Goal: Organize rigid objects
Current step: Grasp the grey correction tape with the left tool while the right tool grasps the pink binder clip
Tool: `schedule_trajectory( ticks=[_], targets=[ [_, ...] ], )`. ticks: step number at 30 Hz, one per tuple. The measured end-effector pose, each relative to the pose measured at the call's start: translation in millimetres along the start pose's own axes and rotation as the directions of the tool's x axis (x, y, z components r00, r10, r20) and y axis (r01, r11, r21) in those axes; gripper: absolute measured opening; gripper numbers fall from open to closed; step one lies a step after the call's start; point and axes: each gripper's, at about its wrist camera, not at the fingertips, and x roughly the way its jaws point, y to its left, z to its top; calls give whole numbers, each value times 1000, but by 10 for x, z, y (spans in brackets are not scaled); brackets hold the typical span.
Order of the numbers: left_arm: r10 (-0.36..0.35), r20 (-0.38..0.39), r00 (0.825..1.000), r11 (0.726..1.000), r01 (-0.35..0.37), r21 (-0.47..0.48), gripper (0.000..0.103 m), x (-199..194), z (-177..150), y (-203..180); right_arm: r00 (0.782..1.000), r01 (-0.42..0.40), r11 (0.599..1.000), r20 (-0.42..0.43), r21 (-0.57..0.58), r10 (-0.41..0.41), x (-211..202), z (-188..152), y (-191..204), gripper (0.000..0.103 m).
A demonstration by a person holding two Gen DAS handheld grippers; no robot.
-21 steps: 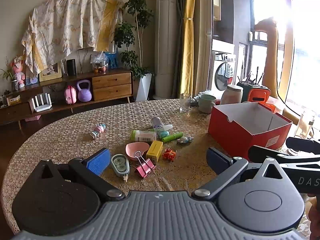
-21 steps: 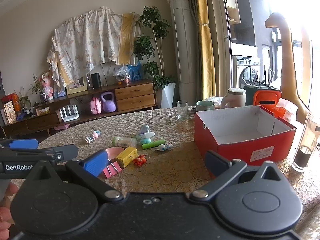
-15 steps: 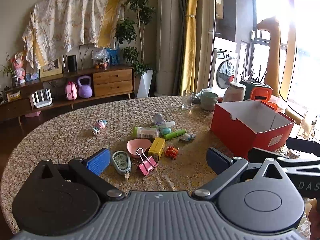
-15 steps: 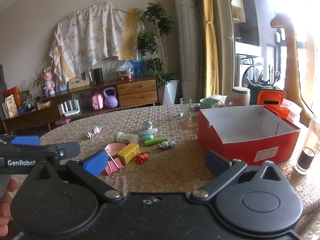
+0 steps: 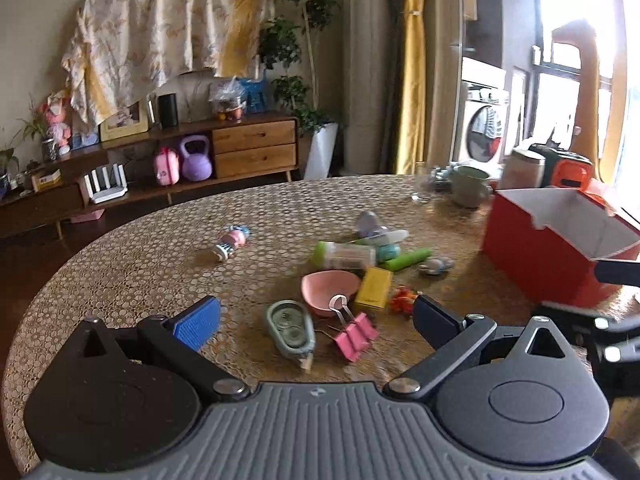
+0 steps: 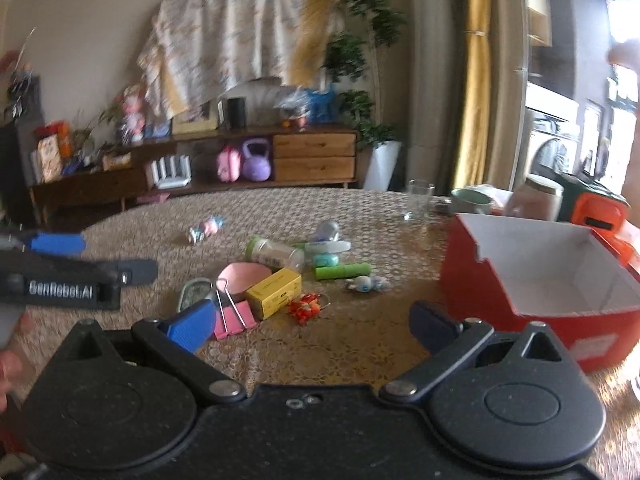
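Note:
A heap of small items lies mid-table: a pink binder clip (image 5: 355, 336), a grey-green correction tape (image 5: 291, 330), a pink dish (image 5: 329, 290), a yellow box (image 5: 373, 287), an orange trinket (image 5: 402, 299), a green marker (image 5: 405, 260) and a clear bottle with a green cap (image 5: 343, 254). The open red box (image 5: 554, 256) stands to the right, empty inside in the right wrist view (image 6: 532, 276). My left gripper (image 5: 316, 318) hangs open just short of the clip and tape. My right gripper (image 6: 310, 322) is open too, near the yellow box (image 6: 274, 291) and orange trinket (image 6: 304, 307).
A small pastel toy (image 5: 231, 242) lies apart at the left. At the table's far edge stand a glass (image 6: 418, 199), a green mug (image 5: 469, 186) and a white jar (image 5: 524, 169). A sideboard (image 5: 160, 168) runs along the back wall.
Both grippers have moved forward toward the heap, so the items look larger and closer. The views have swung a little; the right wrist view is blurred. Both stay open and empty.

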Motion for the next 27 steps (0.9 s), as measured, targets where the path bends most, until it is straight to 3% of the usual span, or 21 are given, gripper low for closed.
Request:
schedule_trajectory(
  ticks=[6, 11, 19, 27],
  targets=[
    [65, -34, 997, 998, -65, 14, 103, 386, -32, 159, 999, -42, 996, -32, -81, 39, 311, -48, 85, 101],
    [103, -95, 990, 995, -103, 11, 103, 766, -104, 280, 989, -135, 980, -81, -145, 124, 537, -124, 194, 99],
    [82, -192, 978, 997, -80, 14, 102, 1203, -229, 326, 970, -215, 947, -165, -238, 179, 918, -200, 504, 90],
    [46, -238, 970, 999, -48, -3, 99, 1469, -222, 394, 951, -267, 925, -231, -271, 207, 1240, -236, 662, 79]
  ],
)
